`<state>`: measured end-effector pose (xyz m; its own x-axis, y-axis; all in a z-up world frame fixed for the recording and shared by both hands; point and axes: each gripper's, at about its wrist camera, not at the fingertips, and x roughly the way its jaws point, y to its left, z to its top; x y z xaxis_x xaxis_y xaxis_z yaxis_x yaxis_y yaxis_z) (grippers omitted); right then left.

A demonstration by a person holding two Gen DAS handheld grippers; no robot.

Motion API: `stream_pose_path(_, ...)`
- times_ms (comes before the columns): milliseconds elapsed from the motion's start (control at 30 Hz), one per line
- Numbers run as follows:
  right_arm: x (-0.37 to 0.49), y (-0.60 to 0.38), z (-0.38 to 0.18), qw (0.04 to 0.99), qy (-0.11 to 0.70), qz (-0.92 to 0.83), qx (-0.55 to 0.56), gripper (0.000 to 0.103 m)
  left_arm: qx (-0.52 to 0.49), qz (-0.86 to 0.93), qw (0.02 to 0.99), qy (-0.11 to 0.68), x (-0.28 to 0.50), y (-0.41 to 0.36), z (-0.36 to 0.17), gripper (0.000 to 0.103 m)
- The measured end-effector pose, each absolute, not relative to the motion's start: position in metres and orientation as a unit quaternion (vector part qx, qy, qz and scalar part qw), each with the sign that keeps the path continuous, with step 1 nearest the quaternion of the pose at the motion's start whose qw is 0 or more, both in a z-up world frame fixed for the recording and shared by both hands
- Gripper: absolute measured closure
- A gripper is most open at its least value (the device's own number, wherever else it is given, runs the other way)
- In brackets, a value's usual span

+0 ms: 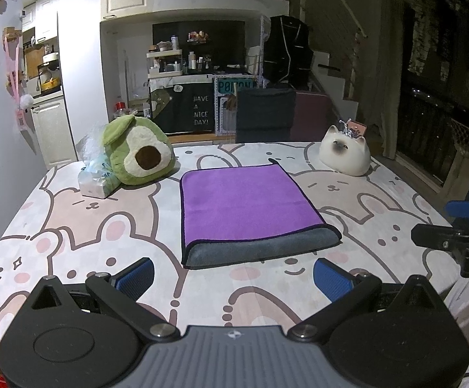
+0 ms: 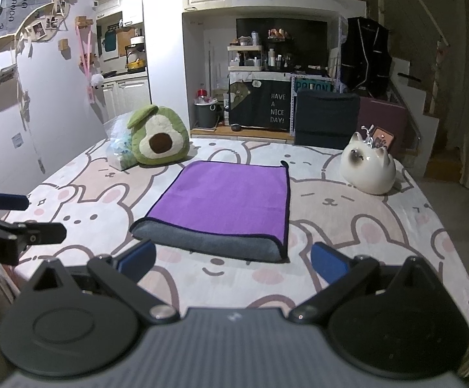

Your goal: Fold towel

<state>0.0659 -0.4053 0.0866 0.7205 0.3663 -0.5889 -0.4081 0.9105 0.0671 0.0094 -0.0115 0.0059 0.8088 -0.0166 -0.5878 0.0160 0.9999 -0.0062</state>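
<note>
Left tool (image 1: 232, 274) spread wide, holding nothing; right tool (image 2: 232, 263) same. Purple-and-grey microfibre towel (image 1: 247, 207) flat on bunny-print desk (image 1: 72, 226) just ahead of both, already folded once; near grey edge likely next pickup.

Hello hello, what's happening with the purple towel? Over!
Left tool open, empty, short of the towel. Right tool open, empty too. Purple towel folded over, flat on bunny cloth. Nothing blocking.
</note>
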Motion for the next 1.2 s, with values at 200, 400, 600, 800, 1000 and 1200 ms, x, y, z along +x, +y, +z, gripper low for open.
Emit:
stream_pose_path(200,0.074,-0.405,0.093,0.932,0.297,0.206,-0.033,0.0,-0.004,-0.01,0.953,0.301,0.018,-0.01,0.014,0.0)
stream_pose_path(400,0.082,-0.407,0.098,0.937,0.285,0.201,-0.03,0.0,-0.002,-0.005,0.954,0.3,0.03,-0.01,0.019,0.0)
stream_pose_path(600,0.088,-0.407,0.096,0.938,0.283,0.197,-0.034,0.0,0.002,-0.004,0.953,0.302,0.044,-0.009,0.02,0.0)
stream_pose_path(800,0.096,-0.404,0.094,0.935,0.295,0.195,-0.037,0.0,-0.013,0.006,0.95,0.312,0.061,-0.003,0.016,0.0)
stream_pose_path(1000,0.108,-0.404,0.09,0.932,0.308,0.19,-0.031,0.0,-0.003,0.017,0.95,0.313,0.076,0.002,0.01,0.0)
stream_pose_path(1200,0.121,-0.402,0.085,0.928,0.32,0.189,-0.027,0.0,-0.002,0.02,0.949,0.315,0.093,0.012,0.005,0.0)
